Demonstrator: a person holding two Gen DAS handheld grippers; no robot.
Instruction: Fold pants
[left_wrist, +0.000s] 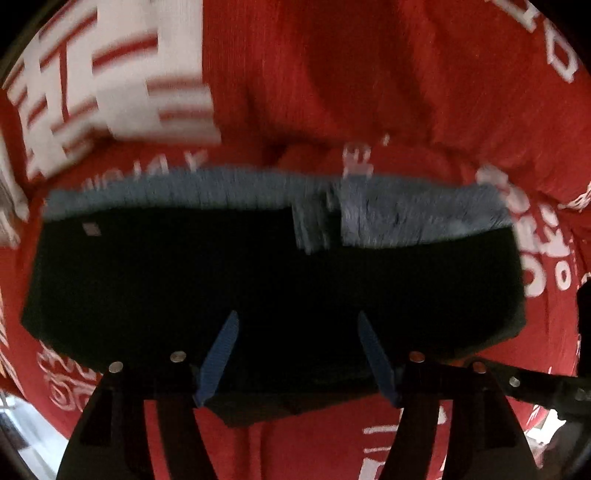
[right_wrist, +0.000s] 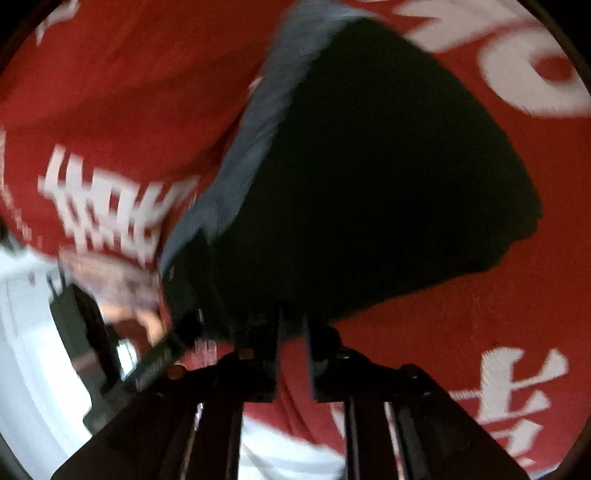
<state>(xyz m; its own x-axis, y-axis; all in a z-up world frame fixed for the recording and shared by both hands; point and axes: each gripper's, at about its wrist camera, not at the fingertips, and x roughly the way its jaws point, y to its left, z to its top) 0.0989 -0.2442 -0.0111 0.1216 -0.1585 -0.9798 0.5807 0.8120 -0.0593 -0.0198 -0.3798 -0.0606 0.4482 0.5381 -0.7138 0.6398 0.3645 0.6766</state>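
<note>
In the left wrist view, the left gripper (left_wrist: 298, 328) is pointing down with its blue fingers (left_wrist: 218, 360) standing apart over the dark pants (left_wrist: 258, 273), nothing pinched. The folded pants are lying just ahead on a red cloth (left_wrist: 332, 74), grey waistband (left_wrist: 406, 210) farthest.

In the right wrist view, the right gripper (right_wrist: 293, 328) is showing a narrow gap at the pants' near edge; whether it is pinching fabric, I cannot tell.

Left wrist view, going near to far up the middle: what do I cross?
Left tool → black pants → grey waistband → red cloth.
</note>
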